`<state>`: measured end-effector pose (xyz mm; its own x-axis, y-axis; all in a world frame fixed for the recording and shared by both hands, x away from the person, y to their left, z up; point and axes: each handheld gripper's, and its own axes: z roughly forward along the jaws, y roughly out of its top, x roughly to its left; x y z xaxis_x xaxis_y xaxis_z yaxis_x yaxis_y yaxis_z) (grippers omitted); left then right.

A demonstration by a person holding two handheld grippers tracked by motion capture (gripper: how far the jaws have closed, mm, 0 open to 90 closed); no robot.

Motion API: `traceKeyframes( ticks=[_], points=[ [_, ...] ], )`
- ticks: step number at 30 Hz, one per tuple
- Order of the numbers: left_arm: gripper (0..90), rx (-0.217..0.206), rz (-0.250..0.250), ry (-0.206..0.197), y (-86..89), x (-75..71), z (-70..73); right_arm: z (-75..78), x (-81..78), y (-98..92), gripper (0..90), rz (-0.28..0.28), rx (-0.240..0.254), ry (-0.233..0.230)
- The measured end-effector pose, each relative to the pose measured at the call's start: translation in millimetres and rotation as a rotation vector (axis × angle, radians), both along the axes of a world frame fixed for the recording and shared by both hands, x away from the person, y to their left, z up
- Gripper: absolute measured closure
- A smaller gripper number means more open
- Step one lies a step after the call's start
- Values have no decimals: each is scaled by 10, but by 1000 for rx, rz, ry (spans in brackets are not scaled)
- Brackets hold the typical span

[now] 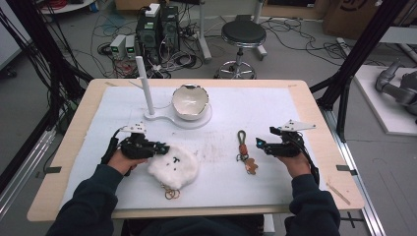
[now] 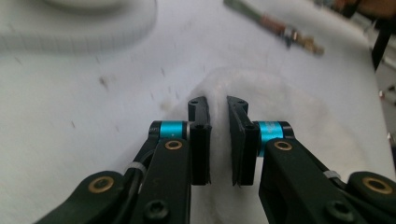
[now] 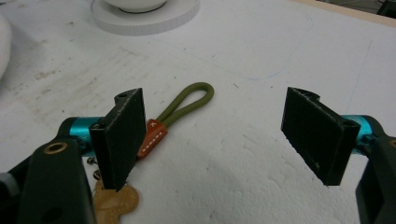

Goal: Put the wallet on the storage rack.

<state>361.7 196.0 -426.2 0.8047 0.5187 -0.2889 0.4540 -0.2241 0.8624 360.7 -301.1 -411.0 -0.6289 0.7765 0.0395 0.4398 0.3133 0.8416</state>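
White mat [image 1: 275, 105] on a wooden table is sitting amid floor cables; left gripper [image 1: 160, 147] is pinching the fluffy white plush [image 1: 174, 166], right gripper [image 1: 260, 144] is hovering released beside the keychain [image 1: 244, 150], right of the plush.

A round, fluffy white plush pouch [image 1: 173, 166] with a small stitched face lies flat on the white table mat, gold rings at its near edge.
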Motion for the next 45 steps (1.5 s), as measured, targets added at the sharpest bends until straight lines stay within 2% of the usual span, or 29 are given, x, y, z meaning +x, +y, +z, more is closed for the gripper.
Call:
traceKeyframes(
  ticks=[3,6,8,13,18,22,26,29,32,34,36,39,41,44,45],
  points=[
    [802,-63,71,-85,23,-30,100,17,-5,49,226,15,26,1],
    [802,-114,124,-151,6,-55,163,40,-1,163,226,50,60,6],
    [802,-139,147,-176,-18,-63,186,46,-3,280,226,91,92,9],
    [802,-145,169,-238,-98,-92,232,56,-17,634,245,203,133,39],
    [802,-186,169,-277,-160,-102,321,42,-3,964,256,295,187,76],
    [802,-198,160,-294,-238,-116,348,-7,8,1180,265,354,192,121],
    [802,-220,133,-291,-302,-124,344,-74,26,1328,422,435,220,178],
    [801,-211,116,-286,-340,-126,328,-91,40,1359,574,460,238,203],
    [790,-190,100,-255,-342,-102,297,-60,40,1322,716,455,213,184],
    [775,-159,93,-223,-345,-82,261,-21,33,1273,753,437,195,148],
    [741,-111,72,-193,-350,-59,227,22,21,1227,769,414,175,102],
    [613,-56,35,-143,-388,-42,175,86,-1,1176,781,409,142,34],
    [568,-15,31,-166,-421,-47,158,127,-20,1176,784,423,105,-9],
    [454,-8,46,-191,-425,-42,157,175,-50,1188,786,462,65,-59],
    [444,-12,44,-195,-416,-41,159,185,-56,1196,785,477,52,-61]
  ],
)
